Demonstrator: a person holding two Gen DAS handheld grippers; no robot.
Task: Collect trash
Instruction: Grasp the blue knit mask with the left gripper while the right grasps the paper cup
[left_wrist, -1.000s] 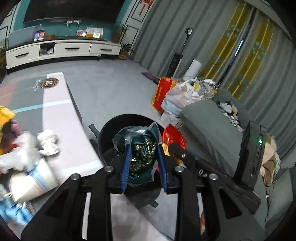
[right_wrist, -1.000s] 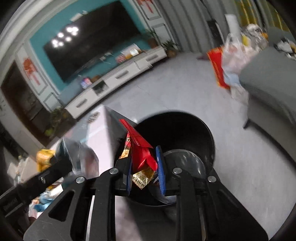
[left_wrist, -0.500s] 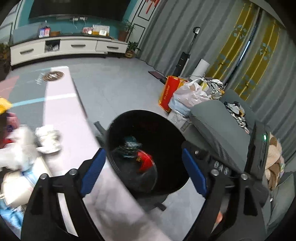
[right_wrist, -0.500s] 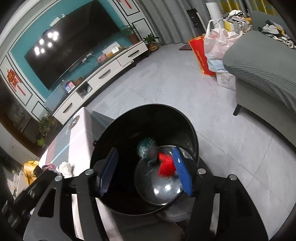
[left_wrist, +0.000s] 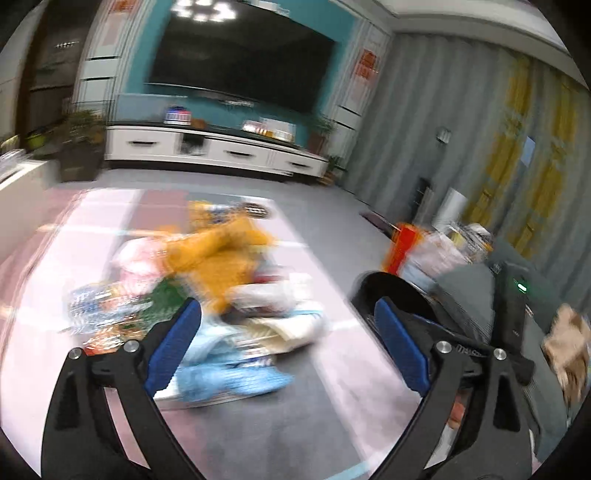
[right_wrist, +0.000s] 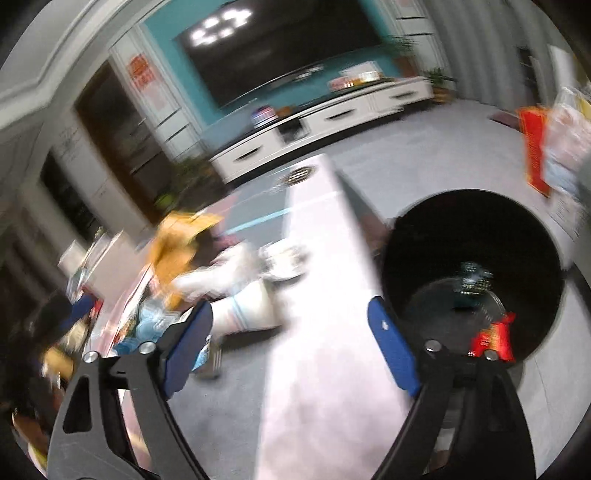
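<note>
So we've got both grippers empty right now: the left gripper (left_wrist: 288, 343) has its jaws opening wide over the blurry trash pile (left_wrist: 207, 291) on the pink table (left_wrist: 332, 398), and the right gripper (right_wrist: 291, 343) is opening too with nothing between its blue pads. Just beside the table's edge sits the black bin (right_wrist: 476, 221), with a red wrapper (right_wrist: 493, 338) and a dark green packet (right_wrist: 474, 278) already lying inside.

1 black bin (right_wrist: 472, 236), 1 red wrapper (right_wrist: 493, 338), 1 table (right_wrist: 325, 369), 1 television (left_wrist: 240, 66).
</note>
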